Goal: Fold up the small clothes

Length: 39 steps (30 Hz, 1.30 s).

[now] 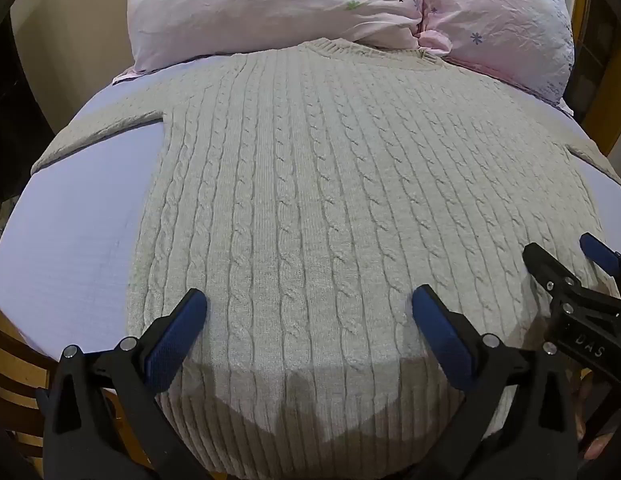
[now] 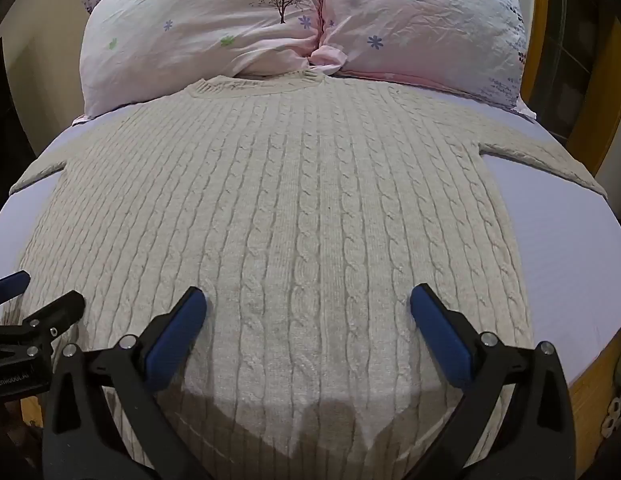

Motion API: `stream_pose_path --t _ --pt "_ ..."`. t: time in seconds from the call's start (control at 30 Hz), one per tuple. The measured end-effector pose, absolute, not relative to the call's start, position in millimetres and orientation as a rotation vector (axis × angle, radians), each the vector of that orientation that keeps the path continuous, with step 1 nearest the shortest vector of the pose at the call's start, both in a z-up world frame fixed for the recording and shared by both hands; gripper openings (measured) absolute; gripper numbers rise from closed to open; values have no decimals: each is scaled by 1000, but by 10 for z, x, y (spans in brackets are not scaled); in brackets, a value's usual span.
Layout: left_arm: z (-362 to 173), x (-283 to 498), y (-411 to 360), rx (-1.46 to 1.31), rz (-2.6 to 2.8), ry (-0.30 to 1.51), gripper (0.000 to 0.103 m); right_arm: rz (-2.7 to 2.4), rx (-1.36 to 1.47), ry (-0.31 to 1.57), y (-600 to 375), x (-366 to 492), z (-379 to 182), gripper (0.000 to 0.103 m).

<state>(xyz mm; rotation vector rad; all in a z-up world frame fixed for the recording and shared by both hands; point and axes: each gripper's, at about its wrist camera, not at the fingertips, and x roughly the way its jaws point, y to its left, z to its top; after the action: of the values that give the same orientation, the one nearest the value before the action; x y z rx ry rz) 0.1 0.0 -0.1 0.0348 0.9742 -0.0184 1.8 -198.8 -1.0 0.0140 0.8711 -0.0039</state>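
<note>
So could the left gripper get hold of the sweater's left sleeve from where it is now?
Probably yes. The left gripper hangs open over the sweater near its hem, and the left sleeve lies flat on the lilac sheet with nothing on or around it. It would need to move forward and leftward.

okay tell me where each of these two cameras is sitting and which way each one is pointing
Left wrist view: sits on the left gripper, over the hem of the cream cable-knit sweater, facing the pink floral pillows; its open blue-padded fingers show, with the right gripper at the right edge.
Right wrist view: sits on the right gripper, facing likewise; the left gripper shows at the left edge.
Shared: sweater, pillows, lavender bedsheet.
</note>
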Motion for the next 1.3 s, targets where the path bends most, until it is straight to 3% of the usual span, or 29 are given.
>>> stream_pose_path --t 1.3 --pt "2 0 -1 37 -17 967 102 -4 13 862 -2008 17 2 101"
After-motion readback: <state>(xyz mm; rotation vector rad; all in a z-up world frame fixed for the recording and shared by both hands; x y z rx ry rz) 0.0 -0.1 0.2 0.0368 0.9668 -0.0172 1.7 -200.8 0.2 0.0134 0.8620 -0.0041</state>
